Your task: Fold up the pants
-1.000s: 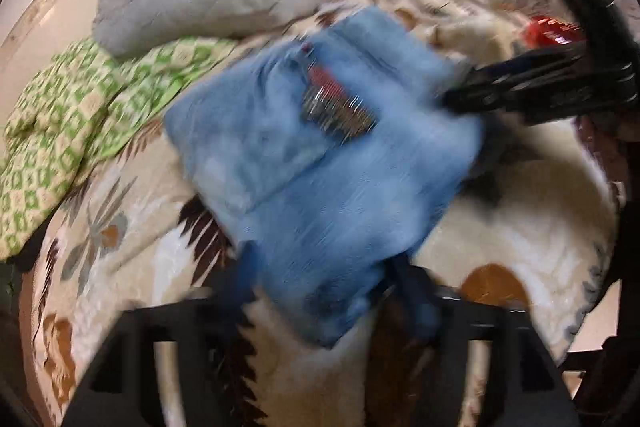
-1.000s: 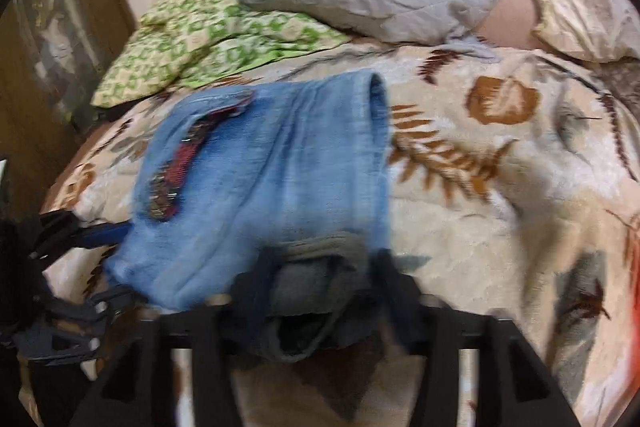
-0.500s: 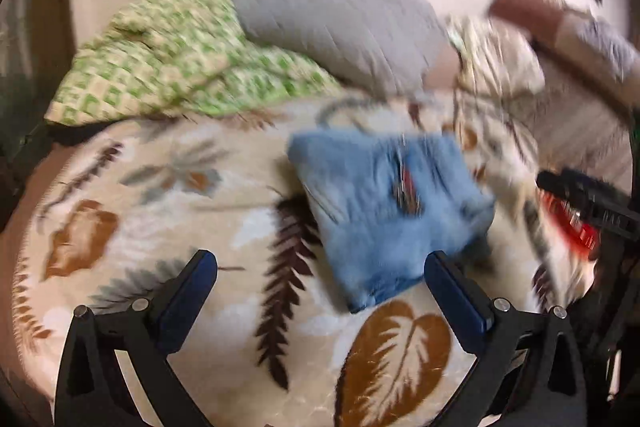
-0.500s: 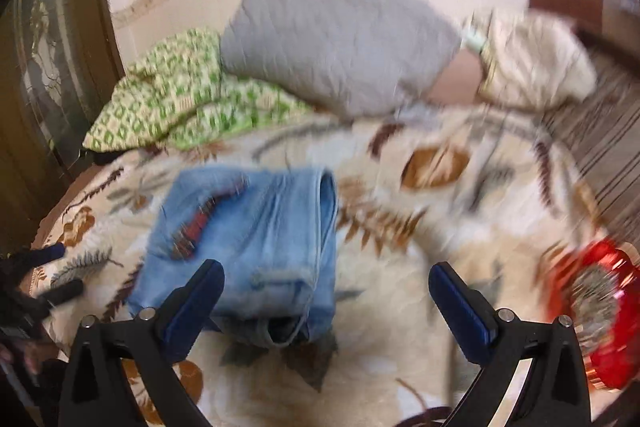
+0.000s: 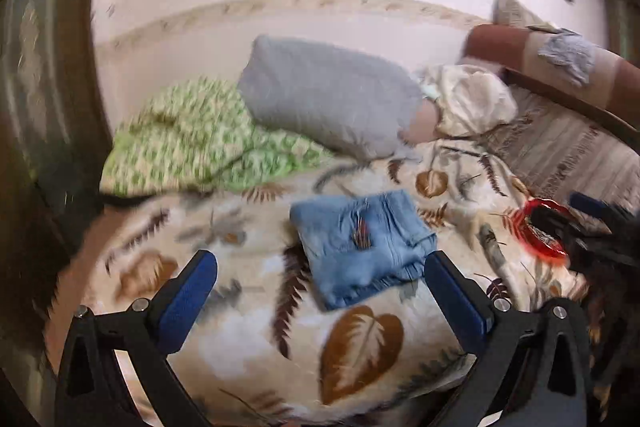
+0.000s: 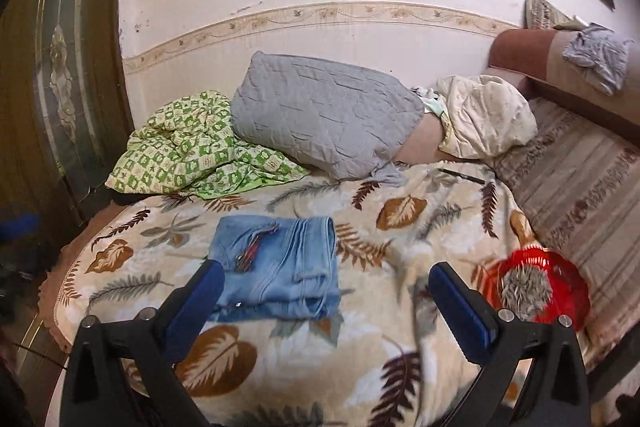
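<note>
Each handheld gripper, left gripper [image 5: 320, 283] and right gripper [image 6: 326, 291], has a matte black plastic frame with triangular cut-outs, two silver round-headed screws on each arm, and long flat fingers [image 5: 188, 299] faced with textured blue pads [image 6: 464, 311].

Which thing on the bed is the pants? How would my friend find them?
Start at the big bed blanket printed with brown leaves. In front of the grey pillow and the green checked quilt lies a small flat bundle: the folded pants. They are the only light blue denim thing there, with a little red patch on top.
</note>
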`<state>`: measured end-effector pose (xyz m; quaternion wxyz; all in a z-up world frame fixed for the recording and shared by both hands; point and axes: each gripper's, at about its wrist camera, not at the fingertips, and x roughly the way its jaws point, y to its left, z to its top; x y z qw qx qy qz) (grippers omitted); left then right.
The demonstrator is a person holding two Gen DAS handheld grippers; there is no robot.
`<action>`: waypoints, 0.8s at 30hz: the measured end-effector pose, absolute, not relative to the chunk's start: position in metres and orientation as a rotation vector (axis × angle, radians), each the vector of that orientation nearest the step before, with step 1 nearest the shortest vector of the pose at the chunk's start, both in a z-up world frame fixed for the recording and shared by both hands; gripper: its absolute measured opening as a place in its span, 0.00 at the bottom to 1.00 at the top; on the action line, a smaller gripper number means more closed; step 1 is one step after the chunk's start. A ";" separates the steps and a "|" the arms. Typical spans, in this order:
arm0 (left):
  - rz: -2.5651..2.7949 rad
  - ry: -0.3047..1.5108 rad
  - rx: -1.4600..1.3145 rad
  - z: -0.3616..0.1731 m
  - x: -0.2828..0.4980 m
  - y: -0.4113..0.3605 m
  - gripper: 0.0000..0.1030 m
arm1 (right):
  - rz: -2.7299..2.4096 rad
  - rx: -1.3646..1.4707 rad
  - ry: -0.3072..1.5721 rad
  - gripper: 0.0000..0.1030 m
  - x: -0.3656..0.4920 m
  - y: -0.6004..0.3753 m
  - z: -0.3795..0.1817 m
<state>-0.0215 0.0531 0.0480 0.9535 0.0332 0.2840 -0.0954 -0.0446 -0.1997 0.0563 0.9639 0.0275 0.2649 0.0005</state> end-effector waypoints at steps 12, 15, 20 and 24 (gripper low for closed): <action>-0.107 0.619 -0.037 0.006 -0.042 0.010 1.00 | -0.044 0.063 0.621 1.00 -0.071 -0.193 0.011; -0.105 0.625 -0.051 0.005 -0.041 0.013 1.00 | -0.051 0.057 0.627 1.00 -0.072 -0.194 0.009; -0.095 0.640 -0.058 0.001 -0.037 0.018 1.00 | -0.063 0.051 0.628 1.00 -0.070 -0.199 0.010; -0.087 0.650 -0.057 -0.002 -0.036 0.021 1.00 | -0.080 0.055 0.633 1.00 -0.070 -0.205 0.009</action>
